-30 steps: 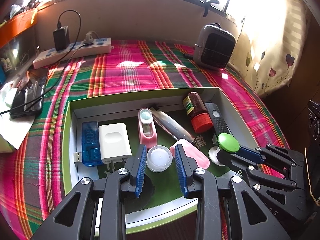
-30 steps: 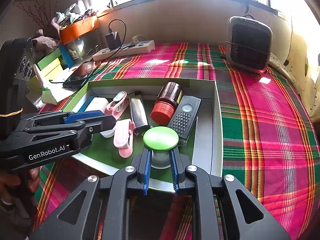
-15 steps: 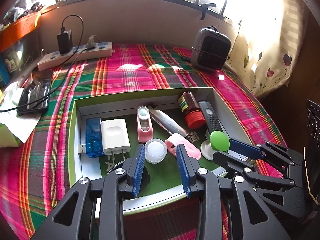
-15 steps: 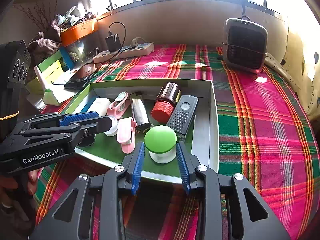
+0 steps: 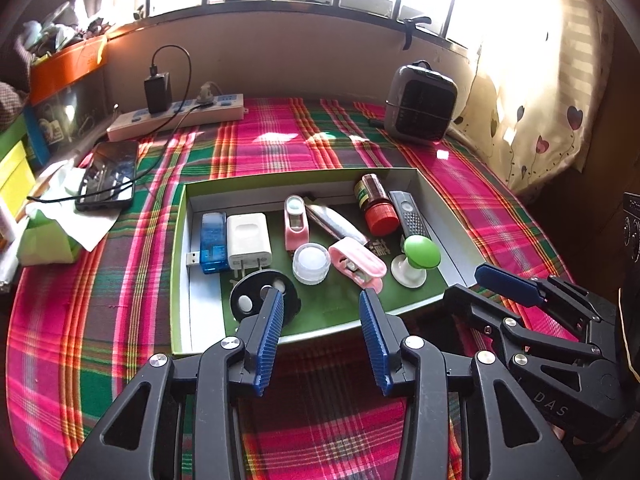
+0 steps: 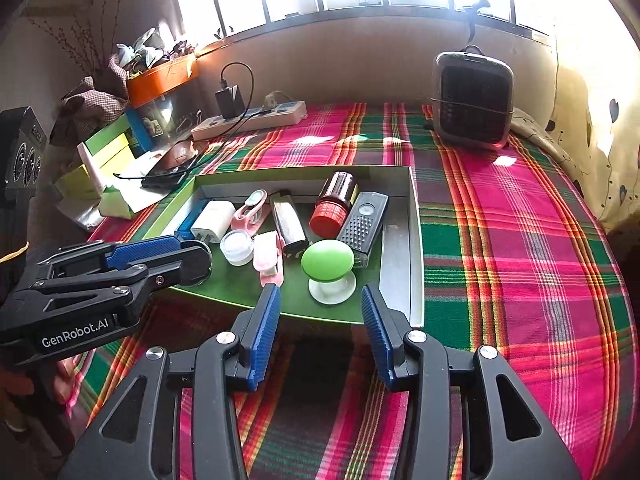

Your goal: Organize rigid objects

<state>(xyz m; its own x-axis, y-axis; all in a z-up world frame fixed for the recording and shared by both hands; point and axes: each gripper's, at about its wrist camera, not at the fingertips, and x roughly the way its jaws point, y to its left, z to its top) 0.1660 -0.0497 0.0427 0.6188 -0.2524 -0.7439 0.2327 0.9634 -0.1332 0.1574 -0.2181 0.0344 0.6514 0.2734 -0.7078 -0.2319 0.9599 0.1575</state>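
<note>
Right wrist view: the right gripper (image 6: 320,312) gapes empty, green knob (image 6: 327,255) just ahead; left gripper (image 5: 320,314) likewise spread, holding nothing.

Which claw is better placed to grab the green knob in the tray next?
Right. The right claw is open and lined up with the green knob; the left claw faces the clear cap instead.

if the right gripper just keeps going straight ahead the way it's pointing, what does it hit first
Probably the green-capped knob. It stands just inside the tray's near rim, centred ahead of the right gripper, whose jaws are open. If the gripper travels low, the rim could come first; depth is unclear.
</note>
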